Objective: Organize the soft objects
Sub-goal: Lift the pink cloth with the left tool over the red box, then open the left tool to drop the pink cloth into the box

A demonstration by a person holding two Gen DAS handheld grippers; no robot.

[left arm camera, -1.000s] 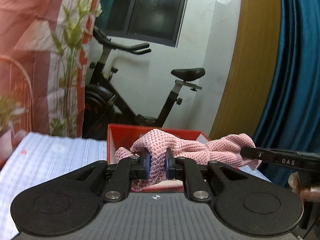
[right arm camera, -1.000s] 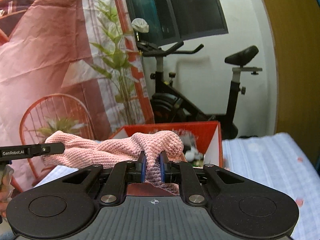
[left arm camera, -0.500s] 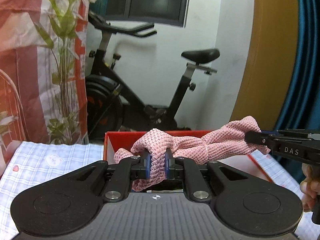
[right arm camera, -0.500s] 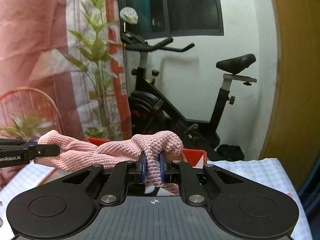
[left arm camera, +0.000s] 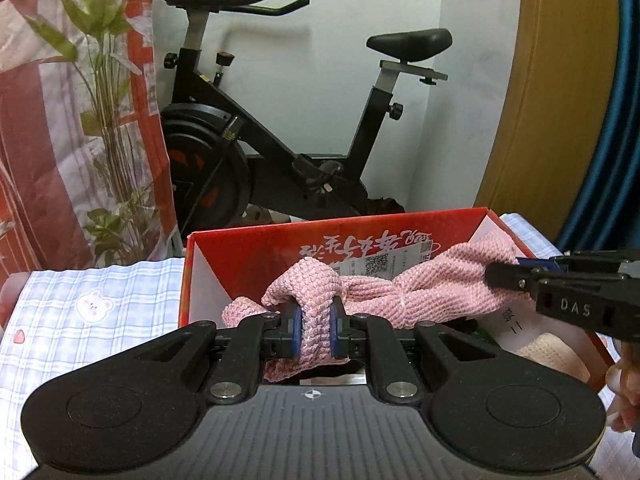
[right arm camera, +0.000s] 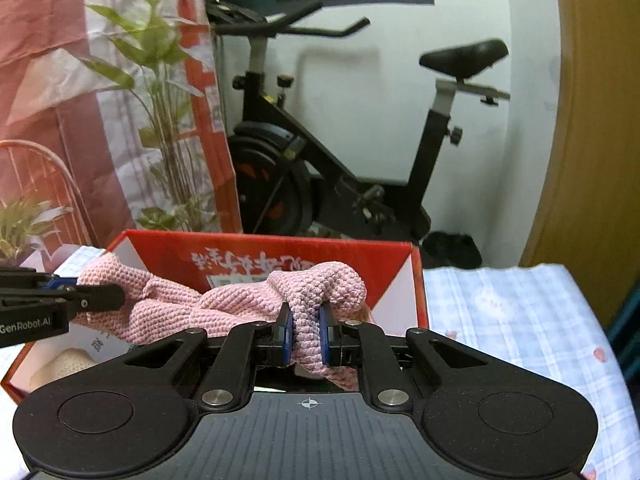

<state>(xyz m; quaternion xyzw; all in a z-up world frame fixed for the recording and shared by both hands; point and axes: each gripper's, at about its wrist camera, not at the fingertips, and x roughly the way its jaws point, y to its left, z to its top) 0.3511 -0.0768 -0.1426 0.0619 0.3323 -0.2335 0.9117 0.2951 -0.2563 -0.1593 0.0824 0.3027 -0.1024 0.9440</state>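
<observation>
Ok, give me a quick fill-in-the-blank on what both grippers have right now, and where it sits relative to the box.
1. Both grippers are shut on one ____ knitted cloth.
2. The cloth hangs over an open ____ box.
3. The left gripper and right gripper hold ____ ends of the cloth.
4. Behind the box stands an exercise ____.

Missing words: pink; red; opposite; bike

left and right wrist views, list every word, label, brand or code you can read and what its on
"DAS": on the right gripper.
"GenRobot.AI": on the left gripper.
White brush lettering on the red box inner wall: upside down, not readable.
QR code and fine print on the white label in the box: too small to read.
</observation>
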